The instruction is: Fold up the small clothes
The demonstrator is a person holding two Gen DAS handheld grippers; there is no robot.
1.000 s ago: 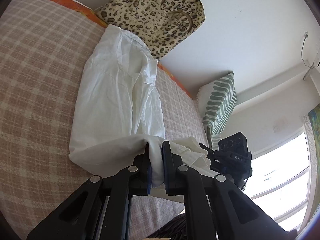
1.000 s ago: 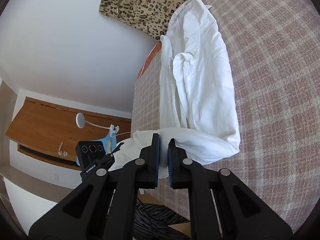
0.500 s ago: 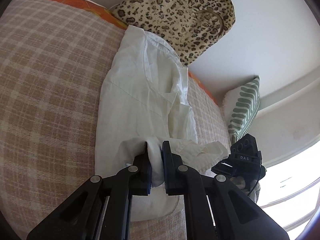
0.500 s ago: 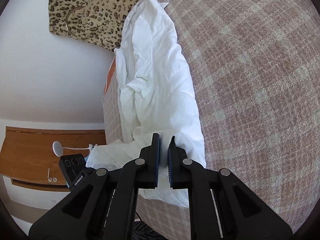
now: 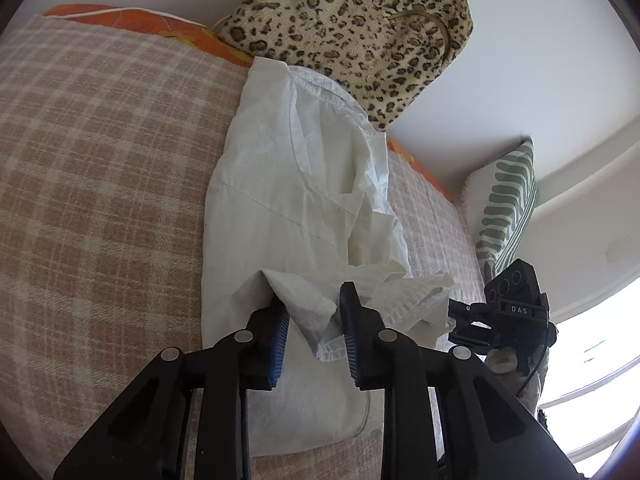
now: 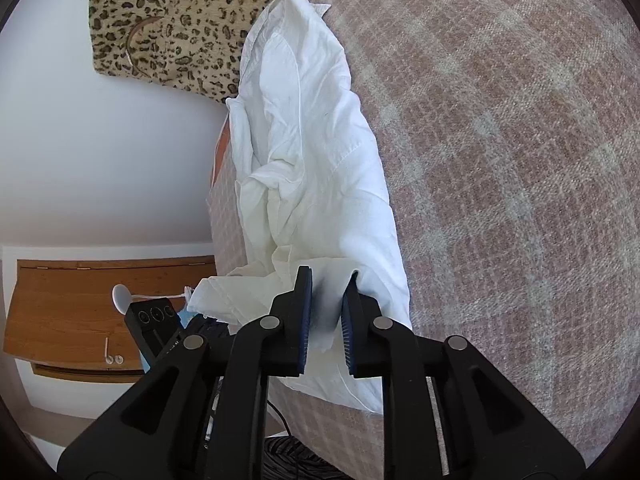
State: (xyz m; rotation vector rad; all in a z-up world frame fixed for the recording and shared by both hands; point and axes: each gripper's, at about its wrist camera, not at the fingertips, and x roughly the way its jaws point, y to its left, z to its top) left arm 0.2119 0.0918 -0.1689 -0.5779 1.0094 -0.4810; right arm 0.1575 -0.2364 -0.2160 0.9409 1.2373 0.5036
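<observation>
Spread ahead on the checked bedcover: white shirt, hem folded forward. Left gripper and right gripper just parted, loose cloth between jaws, unclamped. Releasing fold; next, probably withdrawing cleanly, then regripping.

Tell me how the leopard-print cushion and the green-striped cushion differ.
The leopard-print cushion is tan with dark spots and looks fuzzy; the green-striped cushion is white with wavy green bands and looks flatter woven. The leopard-print cushion stands just behind the white shirt's collar end; the green-striped cushion stands apart from it, in the corner. Both lean against the white wall at the bed's edge.
</observation>
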